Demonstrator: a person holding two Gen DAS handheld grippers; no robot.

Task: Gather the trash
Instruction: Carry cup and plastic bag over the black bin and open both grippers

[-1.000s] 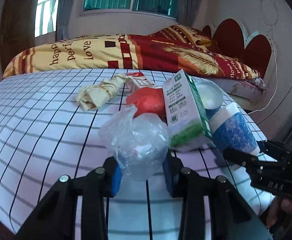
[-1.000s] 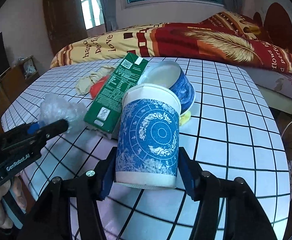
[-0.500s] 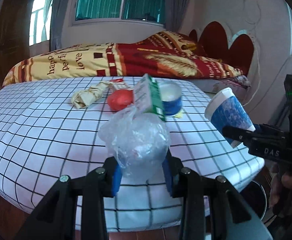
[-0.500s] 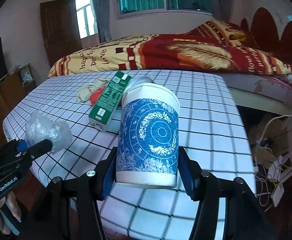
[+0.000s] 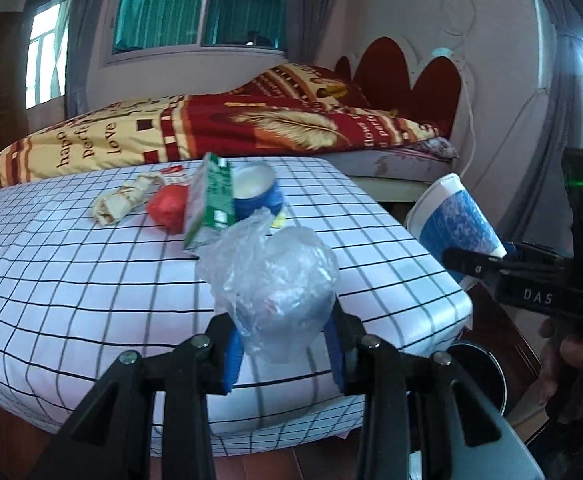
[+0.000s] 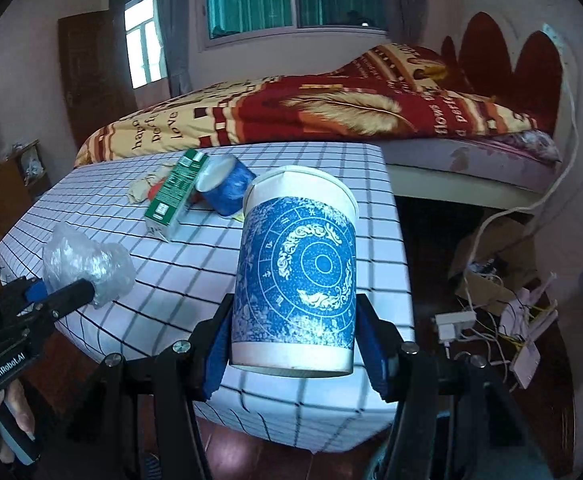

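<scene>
Blue paper cup (image 6: 295, 280) and plastic bag (image 5: 275, 292) lifted farther off table (image 5: 91, 280)

- Paper cup (image 6: 295, 276): blue with a white circular zodiac-like pattern, white rim and base.
- Plastic bag (image 5: 275, 284): clear, crinkled.
- Tablecloth (image 5: 71, 280): white with a black grid.
- Carton (image 5: 211, 204): green and white, at 12 o'clock from the bag.
- Second cup (image 5: 257, 196): blue, white inside.
- Red wad (image 5: 167, 208); beige wrapper (image 5: 121, 204) at its 9 o'clock.
- Blanket (image 5: 251, 128): red and yellow, golden feather.
- Gripper pads (image 6: 373, 354): blue.
</scene>
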